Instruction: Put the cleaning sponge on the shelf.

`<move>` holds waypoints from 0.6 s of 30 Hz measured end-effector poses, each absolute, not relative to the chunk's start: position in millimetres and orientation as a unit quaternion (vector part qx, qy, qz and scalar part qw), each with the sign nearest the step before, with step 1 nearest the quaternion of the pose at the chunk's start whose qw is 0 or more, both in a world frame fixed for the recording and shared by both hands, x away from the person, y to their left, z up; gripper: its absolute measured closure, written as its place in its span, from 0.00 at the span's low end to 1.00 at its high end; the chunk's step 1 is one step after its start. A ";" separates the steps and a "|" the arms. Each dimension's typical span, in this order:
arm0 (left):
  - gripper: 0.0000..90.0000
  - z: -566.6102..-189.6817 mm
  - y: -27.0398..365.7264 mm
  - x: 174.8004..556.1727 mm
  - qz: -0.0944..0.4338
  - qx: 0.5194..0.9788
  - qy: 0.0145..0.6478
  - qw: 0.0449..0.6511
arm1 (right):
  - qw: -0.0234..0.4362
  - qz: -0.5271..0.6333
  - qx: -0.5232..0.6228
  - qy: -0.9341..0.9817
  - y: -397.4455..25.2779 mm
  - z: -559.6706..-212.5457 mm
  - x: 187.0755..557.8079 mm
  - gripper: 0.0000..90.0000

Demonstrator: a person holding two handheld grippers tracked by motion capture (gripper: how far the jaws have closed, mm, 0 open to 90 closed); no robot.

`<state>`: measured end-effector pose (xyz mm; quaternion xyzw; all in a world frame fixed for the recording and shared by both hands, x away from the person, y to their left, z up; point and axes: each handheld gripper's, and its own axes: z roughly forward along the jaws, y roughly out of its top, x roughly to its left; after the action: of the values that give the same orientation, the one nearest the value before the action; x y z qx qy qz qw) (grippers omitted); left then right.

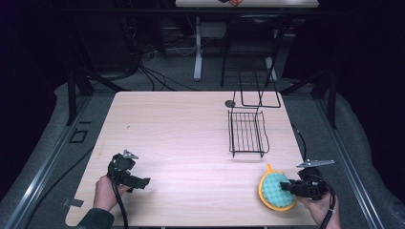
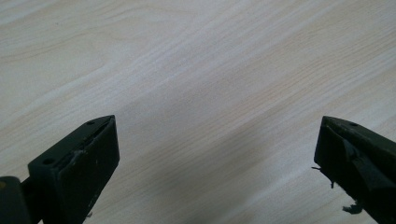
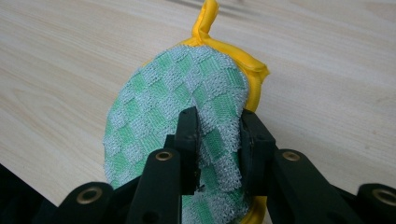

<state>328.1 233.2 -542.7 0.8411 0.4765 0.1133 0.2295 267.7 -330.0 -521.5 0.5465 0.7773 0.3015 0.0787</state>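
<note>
Surface: pale wood-grain laminate surface [image 1: 181,138], rectangular with rounded corners, smooth and matte; fine straight grain lines show in both gripper views.
Scrubbing pad: round pad [image 1: 276,190] at the near right part of the surface, just in front of the wire rack. Face is a green and pale grey checked mesh of coarse, looped weave [image 3: 177,102]; edge is bound in smooth yellow fabric with a small yellow hanging loop [image 3: 208,14] at its far end.
Right gripper: black gripper [image 1: 286,187] held in the person's right hand [image 1: 319,204], grey three-cornered plate on top. In the right gripper view its fingers [image 3: 188,135] are clenched on the pad, pinching a fold of the mesh face between them; the pad bulges and curls around the grip, its far edge toward the surface.
Left gripper: black gripper [image 1: 143,182] held in the left hand [image 1: 106,192] at the near left, well apart from the pad. Its fingers [image 2: 88,154] are released and spread wide, with only bare wood grain between them.
Wire rack: black wire rack [image 1: 247,133], rectangular tray of thin parallel rods with low upturned ends, standing right of centre.
Wire frame: a thin black wire frame [image 1: 259,93] rises at the far edge behind the rack; a small dark disc [image 1: 230,103] lies beside its foot.
</note>
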 end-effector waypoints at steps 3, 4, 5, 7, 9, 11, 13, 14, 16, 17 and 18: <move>0.00 -542.8 233.4 328.2 0.114 0.841 0.477 0.229 | 0.083 0.306 0.543 0.778 -330.6 -518.8 267.4 0.80; 0.00 -542.8 233.4 328.2 0.114 0.841 0.477 0.229 | 0.085 0.308 0.543 0.776 -330.9 -518.2 267.3 0.80; 0.00 -542.8 233.4 328.2 0.114 0.841 0.477 0.229 | 0.083 0.306 0.545 0.776 -330.8 -517.4 267.2 0.80; 0.00 -542.9 233.2 328.1 0.113 0.841 0.477 0.228 | 0.085 0.309 0.546 0.774 -330.8 -516.4 267.2 0.80; 0.00 -543.0 233.2 328.1 0.113 0.841 0.477 0.228 | 0.085 0.309 0.544 0.776 -330.8 -515.9 267.3 0.80; 0.00 -543.2 233.1 328.2 0.113 0.841 0.477 0.228 | 0.091 0.311 0.542 0.775 -330.6 -513.0 267.3 0.80; 0.00 -543.2 233.1 328.1 0.113 0.841 0.477 0.228 | 0.093 0.314 0.541 0.775 -331.0 -512.5 267.6 0.80; 0.00 -543.1 233.0 328.1 0.113 0.841 0.477 0.228 | 0.094 0.313 0.540 0.776 -331.0 -511.8 267.7 0.80; 0.00 -543.1 232.9 328.1 0.113 0.841 0.477 0.228 | 0.097 0.316 0.539 0.775 -331.0 -509.7 268.0 0.80; 0.00 -543.1 232.9 328.2 0.113 0.842 0.477 0.227 | 0.101 0.317 0.537 0.775 -330.4 -507.5 268.5 0.80; 0.00 -543.3 232.7 328.1 0.113 0.841 0.477 0.227 | 0.101 0.318 0.537 0.774 -330.4 -506.6 268.6 0.80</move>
<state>328.1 232.7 -543.3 0.8414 0.4772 0.1132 0.2271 268.6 -330.4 -506.6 0.5374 0.7744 0.3180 0.1015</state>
